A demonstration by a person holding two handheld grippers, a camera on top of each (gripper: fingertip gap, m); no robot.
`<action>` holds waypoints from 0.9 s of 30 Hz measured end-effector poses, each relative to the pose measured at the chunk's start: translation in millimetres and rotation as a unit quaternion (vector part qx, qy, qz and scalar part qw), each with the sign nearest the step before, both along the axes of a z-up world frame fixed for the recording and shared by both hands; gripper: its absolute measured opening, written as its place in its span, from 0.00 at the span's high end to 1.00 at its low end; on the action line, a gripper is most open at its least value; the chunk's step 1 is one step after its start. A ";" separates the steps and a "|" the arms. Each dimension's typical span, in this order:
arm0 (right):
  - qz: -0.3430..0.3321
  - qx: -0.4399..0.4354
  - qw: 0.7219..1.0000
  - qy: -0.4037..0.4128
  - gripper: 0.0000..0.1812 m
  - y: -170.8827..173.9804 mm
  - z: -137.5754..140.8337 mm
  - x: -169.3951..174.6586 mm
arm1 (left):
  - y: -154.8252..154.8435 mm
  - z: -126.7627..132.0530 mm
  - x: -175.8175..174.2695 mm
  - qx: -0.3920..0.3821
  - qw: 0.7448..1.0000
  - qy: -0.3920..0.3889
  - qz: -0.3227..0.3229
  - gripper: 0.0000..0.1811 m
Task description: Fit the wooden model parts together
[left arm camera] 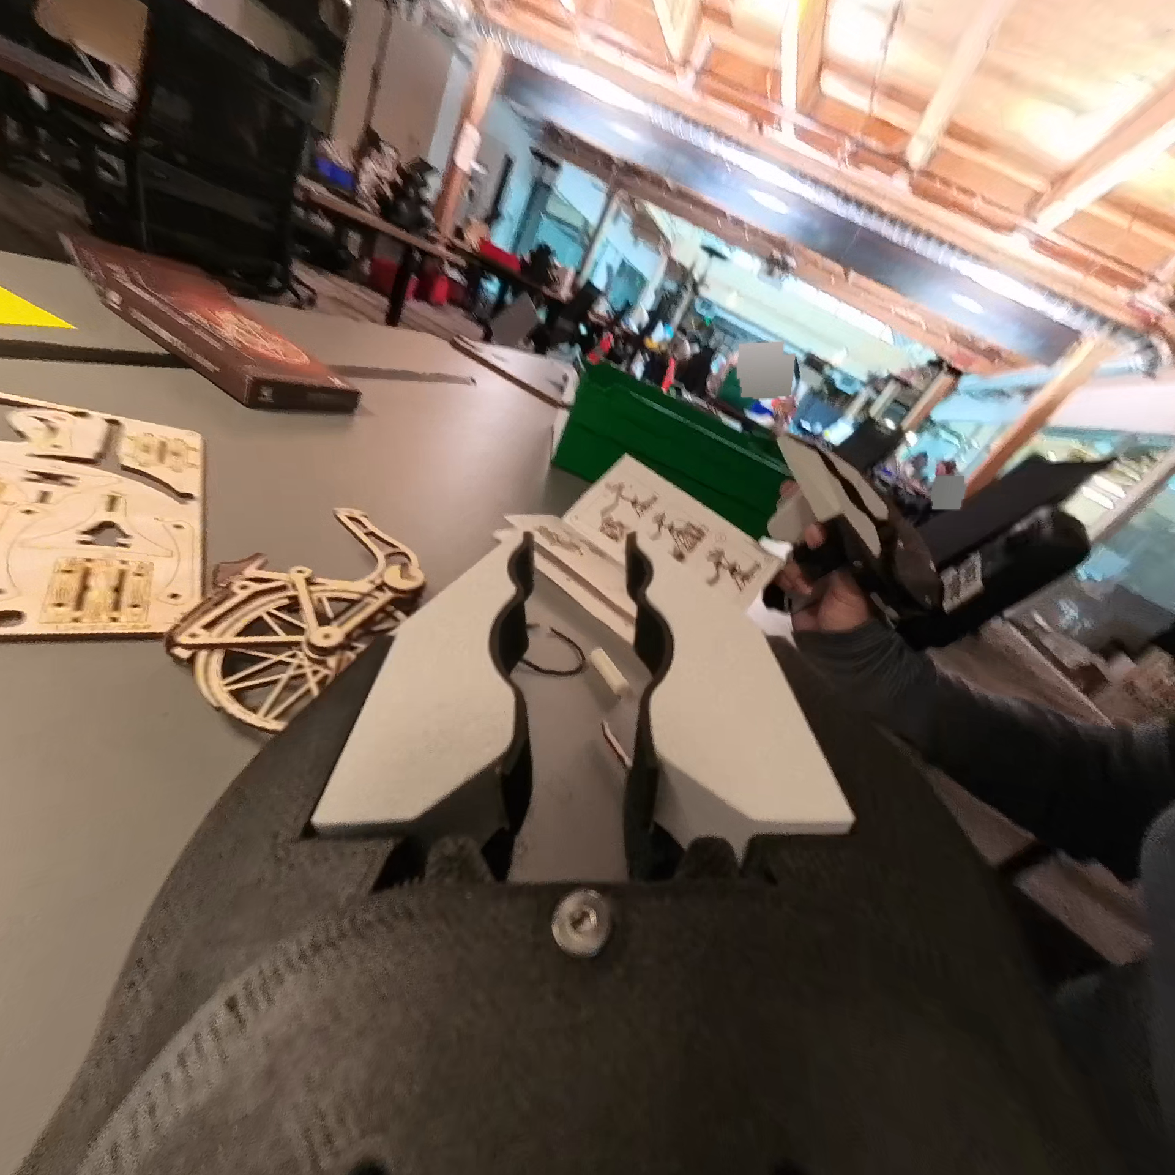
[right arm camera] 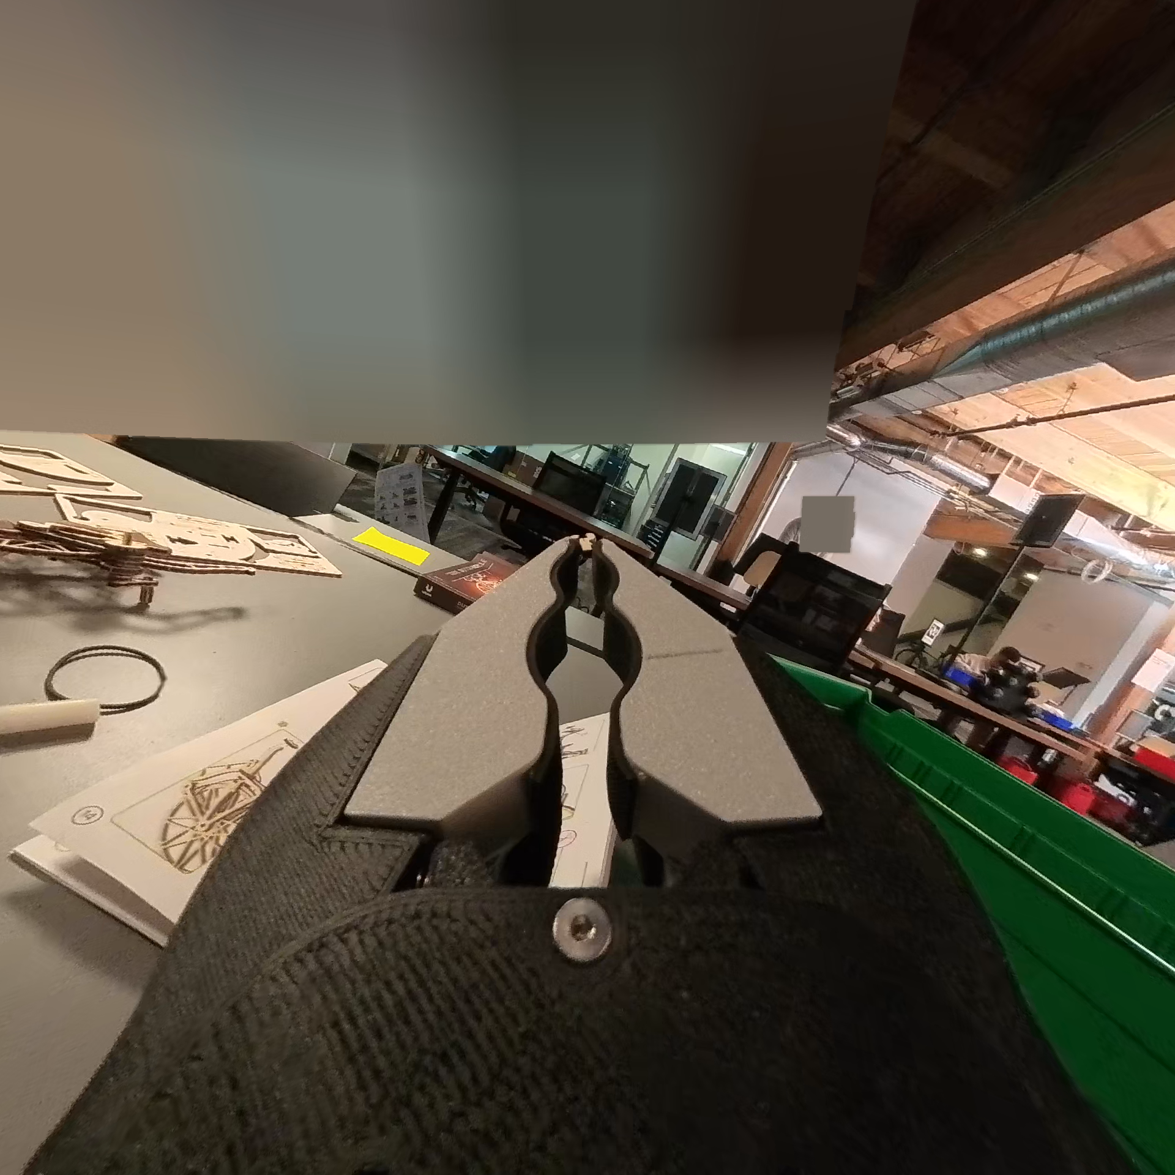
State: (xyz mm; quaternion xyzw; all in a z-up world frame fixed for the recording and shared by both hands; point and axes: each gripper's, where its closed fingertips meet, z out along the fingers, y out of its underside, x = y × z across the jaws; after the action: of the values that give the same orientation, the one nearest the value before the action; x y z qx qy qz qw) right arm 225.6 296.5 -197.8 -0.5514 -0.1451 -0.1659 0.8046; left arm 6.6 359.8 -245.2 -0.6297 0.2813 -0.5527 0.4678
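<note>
Grey worktable (left arm camera: 127, 795) up front, busy workshop with wooden ceiling beams behind, blurred.

Left wrist view: left gripper (left arm camera: 577, 547) hanging over table, fingers spread apart, nothing between them. Half-built wooden bicycle model (left arm camera: 286, 629) lying flat just left of fingers, wheel nearest. Laser-cut part sheet (left arm camera: 95, 534) further left, touching or nearly touching model. Dark kit box (left arm camera: 210, 330) far left on table. Instruction booklet (left arm camera: 661, 528) lying past fingertips. Black elastic loop (left arm camera: 553, 661) and small white stick (left arm camera: 607, 674) visible through finger gap. Green bin (left arm camera: 661, 445) beyond table edge. Right gripper (left arm camera: 820, 502) far right, raised off table, held by hand (left arm camera: 826, 604) in dark sleeve; jaw state unreadable from this side.

Right wrist view: right gripper (right arm camera: 585, 542) tips nearly closed, pinching small wooden piece (right arm camera: 585, 542) at very tip, up in air above table. Bicycle model (right arm camera: 82, 547) far left, seen edge-on, with part sheet (right arm camera: 241, 547) behind it. Elastic loop (right arm camera: 105, 677) and white stick (right arm camera: 48, 712) near left. Booklet (right arm camera: 191, 795) under gripper body. Kit box (right arm camera: 464, 582) and yellow tape patch (right arm camera: 391, 545) further off. Green bin (right arm camera: 1017, 858) right, near.
</note>
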 end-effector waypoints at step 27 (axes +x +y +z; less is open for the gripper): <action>0.342 -0.532 0.772 -0.061 0.97 -29.1 -145.2 -145.4 | -66.1 -34.5 4.5 -0.088 0.968 0.226 -0.069 0.83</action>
State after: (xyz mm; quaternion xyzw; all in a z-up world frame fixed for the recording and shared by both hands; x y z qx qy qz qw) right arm 80.2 267.3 -343.0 -0.7944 -0.4376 0.1904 0.3759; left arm 11.1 293.6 -279.6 -0.7562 0.3724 -0.4496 0.2955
